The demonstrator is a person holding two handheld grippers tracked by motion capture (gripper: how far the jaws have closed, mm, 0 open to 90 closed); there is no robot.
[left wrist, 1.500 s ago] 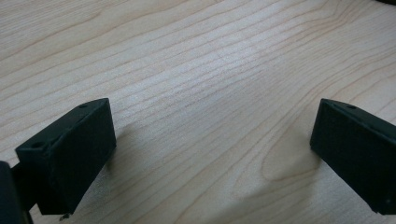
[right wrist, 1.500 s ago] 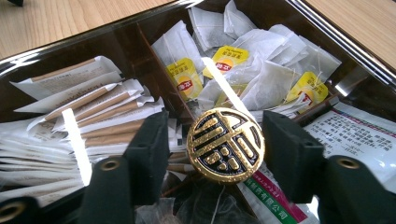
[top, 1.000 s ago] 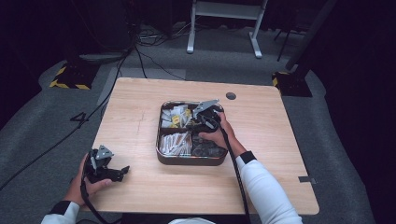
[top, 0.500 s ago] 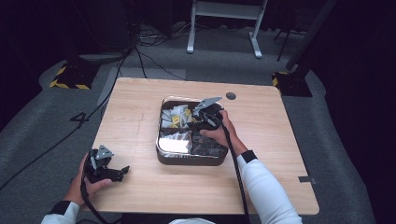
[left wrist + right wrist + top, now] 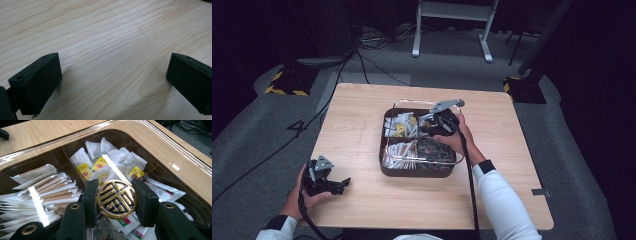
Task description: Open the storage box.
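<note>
Gold knob (image 5: 116, 199) of the clear lid (image 5: 424, 134) sits pinched between the right gripper (image 5: 116, 200) jaws, with tea bags (image 5: 110, 162) beyond; left gripper (image 5: 113, 82) rests spread over bare table (image 5: 105, 37)

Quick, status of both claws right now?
Left claw: open, jaws wide apart, nothing between them, over bare table.
Right claw: shut on the gold knob of the clear lid over the compartment box.

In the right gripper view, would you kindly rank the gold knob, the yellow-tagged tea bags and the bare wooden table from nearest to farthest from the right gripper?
1. Gold knob: clamped between the right gripper's jaws.
2. Yellow-tagged tea bags: just beyond, in the rear compartment under the clear lid.
3. Bare wooden table: farthest, past the box's rim.
</note>
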